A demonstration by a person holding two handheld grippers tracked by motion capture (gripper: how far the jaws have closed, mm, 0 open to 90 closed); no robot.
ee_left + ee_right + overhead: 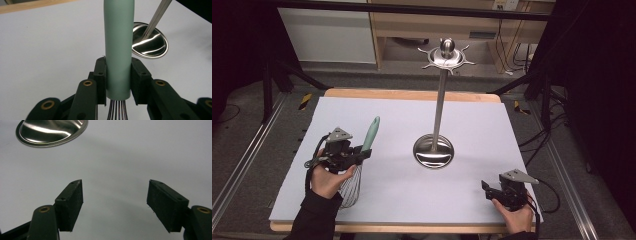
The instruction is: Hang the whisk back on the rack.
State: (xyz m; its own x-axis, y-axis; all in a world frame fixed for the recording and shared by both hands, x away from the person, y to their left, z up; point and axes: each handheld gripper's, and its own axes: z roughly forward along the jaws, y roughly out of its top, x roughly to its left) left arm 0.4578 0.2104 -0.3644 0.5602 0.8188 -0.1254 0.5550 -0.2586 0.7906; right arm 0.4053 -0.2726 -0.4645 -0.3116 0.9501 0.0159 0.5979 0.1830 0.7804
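So my left tool [357, 154] is clamped on the whisk [360, 161] by its mint handle, out at 9 o'clock from the utensil stand [435, 116]. Right tool [492, 190] idles with jaws apart. Next, I'd guess: lift it toward the stand's top hooks [447, 56].

Your table [412, 94] is wood w/ a white sheet [392, 125] over the top. On the sheet: steel stand [433, 151] at center-right, whisk [354, 175] at left.
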